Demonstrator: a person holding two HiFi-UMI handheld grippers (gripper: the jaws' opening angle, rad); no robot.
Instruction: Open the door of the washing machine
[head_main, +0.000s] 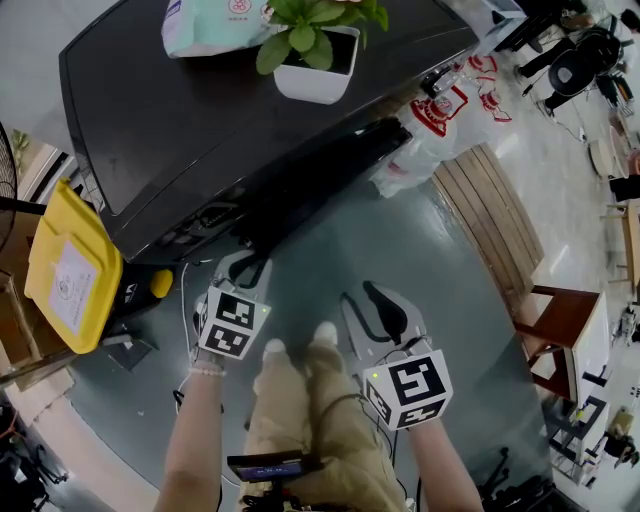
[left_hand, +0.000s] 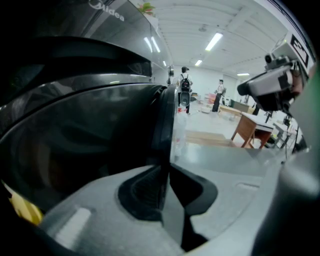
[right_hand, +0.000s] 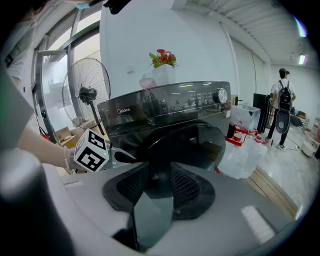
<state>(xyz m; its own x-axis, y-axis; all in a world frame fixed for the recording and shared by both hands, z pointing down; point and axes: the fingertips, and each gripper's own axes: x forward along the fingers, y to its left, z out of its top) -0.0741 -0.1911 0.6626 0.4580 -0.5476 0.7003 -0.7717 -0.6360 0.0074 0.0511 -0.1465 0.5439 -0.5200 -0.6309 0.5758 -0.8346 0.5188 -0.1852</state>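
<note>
The black front-loading washing machine (head_main: 250, 110) stands ahead of me, its control panel (right_hand: 190, 102) facing the right gripper view. Its round dark door (head_main: 330, 170) stands ajar, swung out from the front. My left gripper (head_main: 248, 268) is at the door's free edge. In the left gripper view that thin edge (left_hand: 165, 130) runs down between the two pads, and the left gripper (left_hand: 164, 185) is shut on it. My right gripper (head_main: 375, 305) hangs to the right, away from the door, open with nothing between its fingers. The right gripper (right_hand: 159, 185) points at the door's glass (right_hand: 190, 145).
A potted plant (head_main: 315, 50) and a white packet (head_main: 210, 25) sit on top of the machine. A yellow bin (head_main: 70, 265) is at the left, plastic bags (head_main: 450, 110) and a wooden pallet (head_main: 490, 210) at the right. A fan (right_hand: 87, 95) stands at the machine's left.
</note>
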